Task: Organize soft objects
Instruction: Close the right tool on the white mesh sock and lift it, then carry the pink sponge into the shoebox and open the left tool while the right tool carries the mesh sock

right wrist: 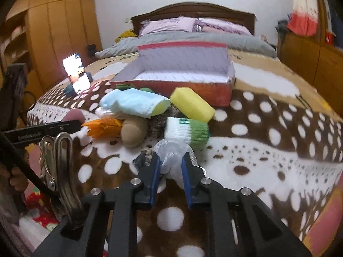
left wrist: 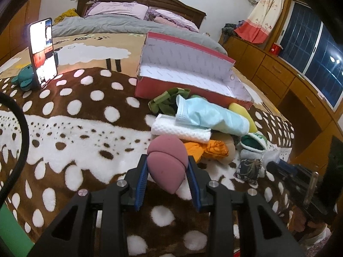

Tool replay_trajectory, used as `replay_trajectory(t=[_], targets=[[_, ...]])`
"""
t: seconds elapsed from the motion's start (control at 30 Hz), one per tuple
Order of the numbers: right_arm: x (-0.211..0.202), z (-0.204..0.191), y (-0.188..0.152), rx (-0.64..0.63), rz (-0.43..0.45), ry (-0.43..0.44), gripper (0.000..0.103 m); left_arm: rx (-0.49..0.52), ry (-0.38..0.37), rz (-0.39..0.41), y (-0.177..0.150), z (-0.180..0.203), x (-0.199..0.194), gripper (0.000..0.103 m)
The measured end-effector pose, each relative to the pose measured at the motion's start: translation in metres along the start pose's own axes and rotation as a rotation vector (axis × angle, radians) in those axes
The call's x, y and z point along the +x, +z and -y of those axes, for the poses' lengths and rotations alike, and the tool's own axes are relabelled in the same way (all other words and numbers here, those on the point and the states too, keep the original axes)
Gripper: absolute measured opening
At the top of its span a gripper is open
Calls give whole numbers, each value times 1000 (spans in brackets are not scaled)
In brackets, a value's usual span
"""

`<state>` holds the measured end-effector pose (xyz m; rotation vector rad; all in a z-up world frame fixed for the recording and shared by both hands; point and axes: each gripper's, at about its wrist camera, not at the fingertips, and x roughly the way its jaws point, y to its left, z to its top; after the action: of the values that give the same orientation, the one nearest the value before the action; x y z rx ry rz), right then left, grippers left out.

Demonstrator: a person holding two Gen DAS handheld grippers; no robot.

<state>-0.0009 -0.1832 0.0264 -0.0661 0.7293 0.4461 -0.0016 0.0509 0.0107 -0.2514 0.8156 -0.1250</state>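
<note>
gripping a pink sponge (left wrist: 166, 167) between its pads, the left tool (left wrist: 167, 160); the right tool (right wrist: 170, 157) pinches white mesh (right wrist: 171, 150) on the bed (right wrist: 257, 128).

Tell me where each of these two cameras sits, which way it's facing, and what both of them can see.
Left wrist: rides the left gripper, angled down across the spotted blanket toward the headboard; its jaws clamp a pink makeup sponge.
Right wrist: rides the right gripper, angled down toward the headboard; its jaws pinch a white mesh pouch; a person's fingers show at the left edge.
Shared: the open red box, blue face mask, yellow sponge, lit phone.
</note>
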Motion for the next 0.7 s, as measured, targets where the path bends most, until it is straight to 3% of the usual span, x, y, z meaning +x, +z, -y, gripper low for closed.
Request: replay_trajectory(t=[0.17, 0.7], targets=[[-15, -9, 2, -33, 39, 14, 14, 1, 1, 9, 0, 1, -4, 36], [-49, -14, 16, -31, 139, 60, 14, 27, 8, 74, 8, 11, -29, 36]])
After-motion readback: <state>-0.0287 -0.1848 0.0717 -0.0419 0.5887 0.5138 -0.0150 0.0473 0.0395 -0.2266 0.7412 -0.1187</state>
